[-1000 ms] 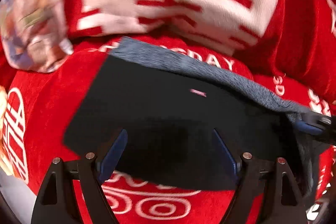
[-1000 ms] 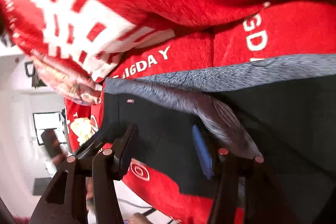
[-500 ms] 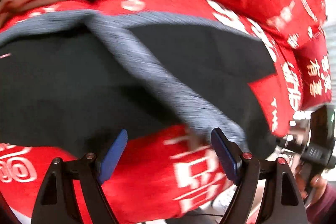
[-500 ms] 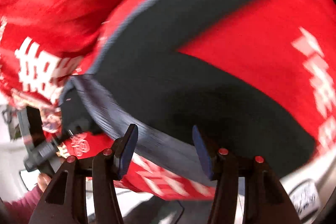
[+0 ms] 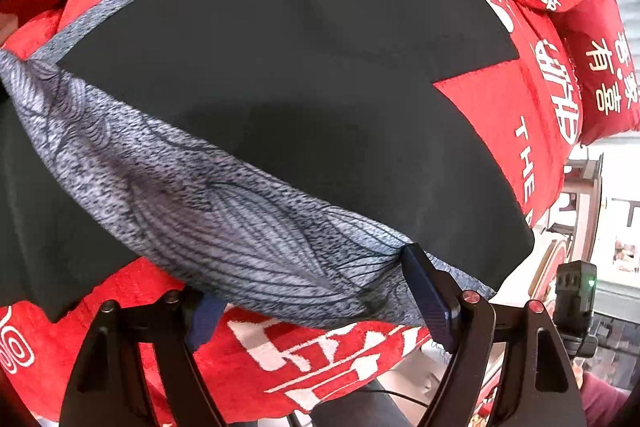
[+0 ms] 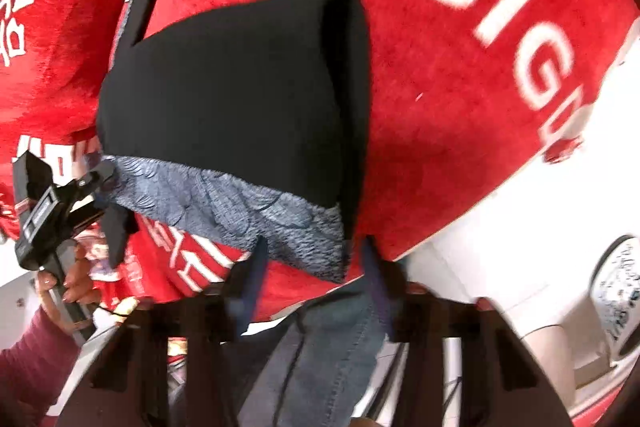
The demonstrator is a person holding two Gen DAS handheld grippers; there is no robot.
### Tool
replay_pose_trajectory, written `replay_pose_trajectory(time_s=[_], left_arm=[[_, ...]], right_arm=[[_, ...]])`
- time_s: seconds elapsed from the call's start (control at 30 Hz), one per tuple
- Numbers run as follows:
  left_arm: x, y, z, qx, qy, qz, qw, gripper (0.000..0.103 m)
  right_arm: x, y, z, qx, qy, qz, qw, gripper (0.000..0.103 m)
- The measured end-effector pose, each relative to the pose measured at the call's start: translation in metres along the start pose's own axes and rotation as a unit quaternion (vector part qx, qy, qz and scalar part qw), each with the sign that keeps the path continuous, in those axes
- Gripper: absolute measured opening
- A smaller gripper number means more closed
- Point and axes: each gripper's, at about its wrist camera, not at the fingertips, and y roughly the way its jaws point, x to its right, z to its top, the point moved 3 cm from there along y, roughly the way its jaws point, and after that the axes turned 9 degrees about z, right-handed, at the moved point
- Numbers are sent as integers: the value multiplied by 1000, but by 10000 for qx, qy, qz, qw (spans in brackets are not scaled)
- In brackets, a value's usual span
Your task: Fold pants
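1. Here the pants point(image 5: 320, 99), black with a grey patterned waistband point(image 5: 224, 211), lay spread on a red blanket point(image 5: 500, 115) with white lettering.
2. Waistband edge sat nearest both cameras, at the blanket's near edge.
3. Left gripper point(image 5: 316, 307) had its jaws apart, waistband draped across the gap; one blue pad point(image 5: 428, 291) touched the cloth, no clamp visible.
4. Right gripper point(image 6: 312, 275) also had jaws apart, straddling the waistband corner point(image 6: 320, 247); view blurred, contact unclear.
5. In the right wrist view the pants point(image 6: 240, 95) looked doubled over, fold along the right side.
6. Red pillows point(image 5: 600, 59) lay past the blanket, far right.
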Motion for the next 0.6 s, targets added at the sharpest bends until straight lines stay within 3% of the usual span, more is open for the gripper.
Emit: replay_pose_trajectory(time_s=[0.03, 0.07, 0.17, 0.27, 0.37, 0.6], left_arm=[[3, 0, 1, -22, 30, -55, 10000, 62], [6, 2, 1, -89, 65, -152, 9998, 46], [11, -5, 9, -67, 27, -252, 9997, 39], [13, -25, 24, 164, -106, -436, 9989, 39], [18, -43, 52, 499, -157, -472, 9975, 39], [6, -65, 138, 1318, -285, -7, 9909, 39]], right_arm=[[-1, 2, 0, -48, 30, 57, 10000, 6], [-4, -1, 1, -67, 32, 180, 9998, 6], [-22, -19, 5, 65, -2, 609, 9981, 6], [-53, -47, 28, 359, -253, 921, 9948, 6], [-93, -70, 73, 594, -675, 1130, 9895, 6], [-180, -94, 209, 993, -1538, 1050, 9775, 6]])
